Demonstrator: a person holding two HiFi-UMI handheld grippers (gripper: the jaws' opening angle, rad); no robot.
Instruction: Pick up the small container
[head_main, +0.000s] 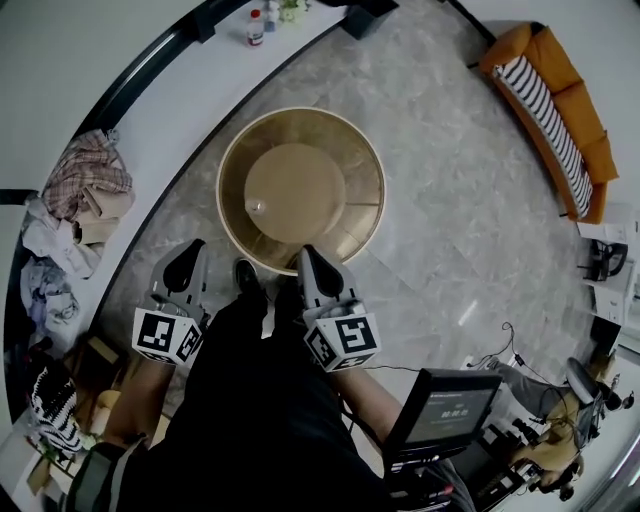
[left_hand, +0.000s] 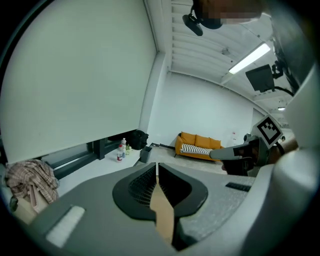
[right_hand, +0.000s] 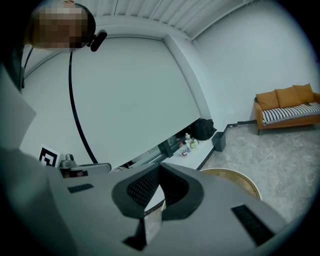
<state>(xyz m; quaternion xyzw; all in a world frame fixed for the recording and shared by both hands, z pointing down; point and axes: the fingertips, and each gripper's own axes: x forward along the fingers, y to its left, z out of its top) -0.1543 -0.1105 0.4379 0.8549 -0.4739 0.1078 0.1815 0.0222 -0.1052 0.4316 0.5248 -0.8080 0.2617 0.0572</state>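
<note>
A small pale container stands on the raised middle of a round wooden table, left of centre. Both grippers hover at the table's near rim, pointing toward it. My left gripper is just left of the rim, its jaws shut with nothing between them. My right gripper hangs over the near rim, its jaws likewise shut and empty. The container is a short way beyond and between the two. Neither gripper view shows the container; the right gripper view catches only the table's edge.
A white window ledge curves along the left with bottles and piled clothes. An orange sofa stands at the far right. A monitor and equipment sit near right. The person's dark-clothed legs fill the foreground.
</note>
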